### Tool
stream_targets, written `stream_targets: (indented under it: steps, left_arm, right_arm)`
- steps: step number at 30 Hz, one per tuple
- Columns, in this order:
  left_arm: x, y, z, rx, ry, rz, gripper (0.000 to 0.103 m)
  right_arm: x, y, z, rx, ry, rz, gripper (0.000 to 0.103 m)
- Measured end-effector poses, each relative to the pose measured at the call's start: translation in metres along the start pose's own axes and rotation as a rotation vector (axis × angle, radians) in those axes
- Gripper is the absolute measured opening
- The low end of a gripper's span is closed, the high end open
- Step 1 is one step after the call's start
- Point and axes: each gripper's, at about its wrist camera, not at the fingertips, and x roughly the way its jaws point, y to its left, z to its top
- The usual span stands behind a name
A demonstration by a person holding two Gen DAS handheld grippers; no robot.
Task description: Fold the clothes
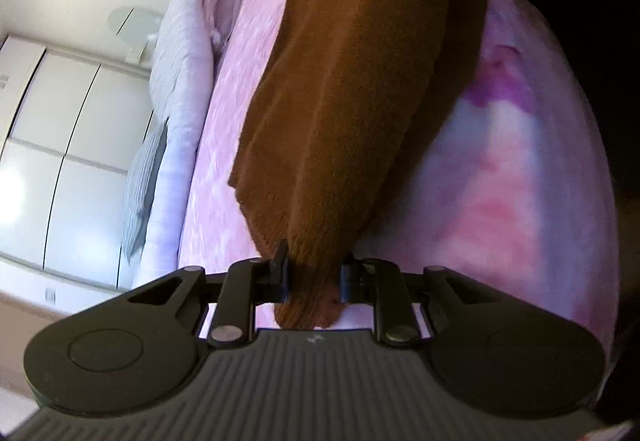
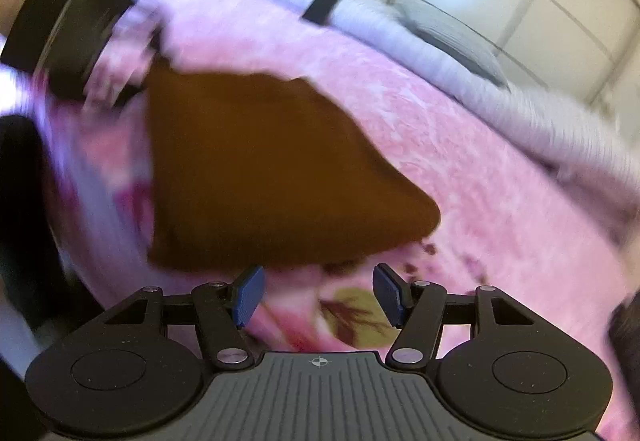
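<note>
Your left gripper (image 1: 314, 273) has its fingers clamped on a corner of the brown sweater (image 1: 360, 81). Your right gripper (image 2: 318, 295) hangs wide open, holding nothing, above the pink bed (image 2: 500, 201) just beside the sweater's edge.

Bright glare on the wardrobe (image 1: 60, 145); right wrist view motion-blurred, fisheye edges dark.

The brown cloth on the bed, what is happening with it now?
A person is folding a brown knit garment on a pink floral bed cover. The left tool is shut on one edge of it and lifts it. The right tool is open and empty, just beside the garment's near edge.
</note>
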Motion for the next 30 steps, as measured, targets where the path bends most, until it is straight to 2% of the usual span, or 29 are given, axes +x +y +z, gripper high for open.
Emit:
stream_targets:
  steps: [4, 7, 11, 15, 17, 19, 26, 28, 29, 30]
  left_arm:
    - [-0.008, -0.006, -0.002, -0.063, 0.034, 0.019, 0.019]
    - [-0.014, -0.006, -0.002, -0.09, 0.043, 0.029, 0.019]
    - [-0.014, -0.009, -0.008, -0.107, 0.045, 0.036, 0.019]
    - [-0.015, -0.008, -0.014, -0.127, 0.031, 0.047, 0.019]
    - [-0.011, -0.004, -0.013, -0.146, 0.029, 0.056, 0.019]
    - [-0.01, -0.002, -0.01, -0.171, 0.039, 0.07, 0.019]
    - [0.003, -0.001, 0.007, -0.242, 0.139, 0.086, 0.02]
    - [-0.001, 0.001, 0.011, -0.264, 0.137, 0.073, 0.023]
    - [-0.005, 0.003, 0.009, -0.278, 0.123, 0.066, 0.024]
    - [-0.009, 0.005, 0.007, -0.292, 0.108, 0.059, 0.027]
  right_arm:
    - [-0.001, -0.036, 0.006, 0.28, -0.077, 0.096, 0.06]
    - [0.014, -0.062, 0.012, 0.431, -0.09, 0.119, 0.06]
    - [0.057, -0.096, 0.016, 0.645, -0.045, 0.133, 0.06]
    - [0.096, -0.125, 0.018, 0.822, 0.003, 0.249, 0.059]
    - [0.113, -0.131, 0.035, 0.799, 0.007, 0.276, 0.034]
    - [0.128, -0.133, 0.055, 0.747, 0.006, 0.294, 0.024]
    - [0.189, -0.141, 0.125, 0.581, -0.006, 0.341, 0.025]
    - [0.196, -0.141, 0.131, 0.564, 0.019, 0.321, 0.025]
    - [0.191, -0.141, 0.13, 0.557, 0.03, 0.306, 0.028]
    - [0.179, -0.139, 0.125, 0.538, 0.022, 0.276, 0.038]
